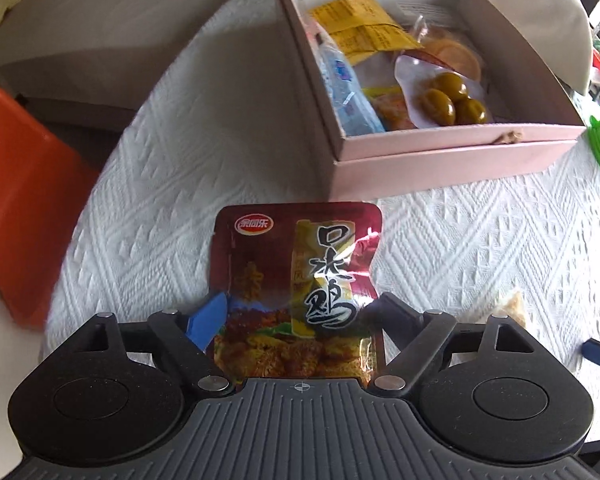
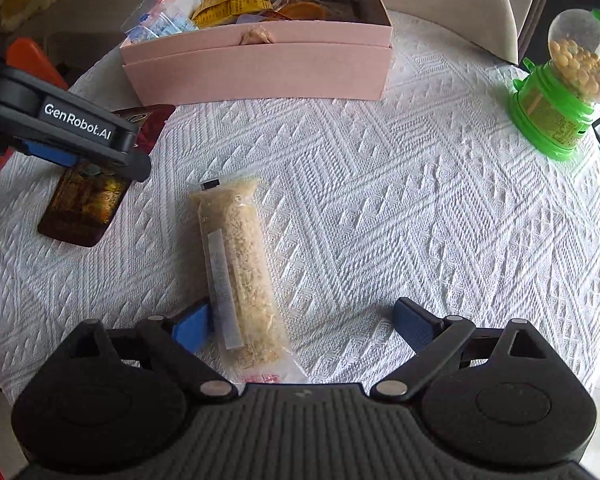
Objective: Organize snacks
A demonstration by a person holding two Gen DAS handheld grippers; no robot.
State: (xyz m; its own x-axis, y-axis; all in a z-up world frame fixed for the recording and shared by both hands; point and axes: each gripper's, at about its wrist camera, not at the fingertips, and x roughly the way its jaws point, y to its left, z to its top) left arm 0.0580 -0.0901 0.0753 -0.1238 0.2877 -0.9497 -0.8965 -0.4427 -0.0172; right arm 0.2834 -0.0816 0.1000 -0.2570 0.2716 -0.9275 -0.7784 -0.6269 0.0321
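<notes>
The left hand-held gripper (image 1: 296,312) is spread around a red snack pouch (image 1: 296,280) lying on the surface (image 1: 460,248). The right hand-held gripper (image 2: 304,320) is spread around a clear crumb packet (image 2: 236,264), below the pink box (image 2: 260,64) at the frame's top.

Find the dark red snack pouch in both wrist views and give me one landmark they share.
Left wrist view: the dark red snack pouch lies at lower centre on the white tablecloth, between the left gripper fingers.
Right wrist view: the same pouch lies at the left edge, partly under the left gripper.
Shared landmark: the pink box of snacks, beyond the pouch in both.
</notes>
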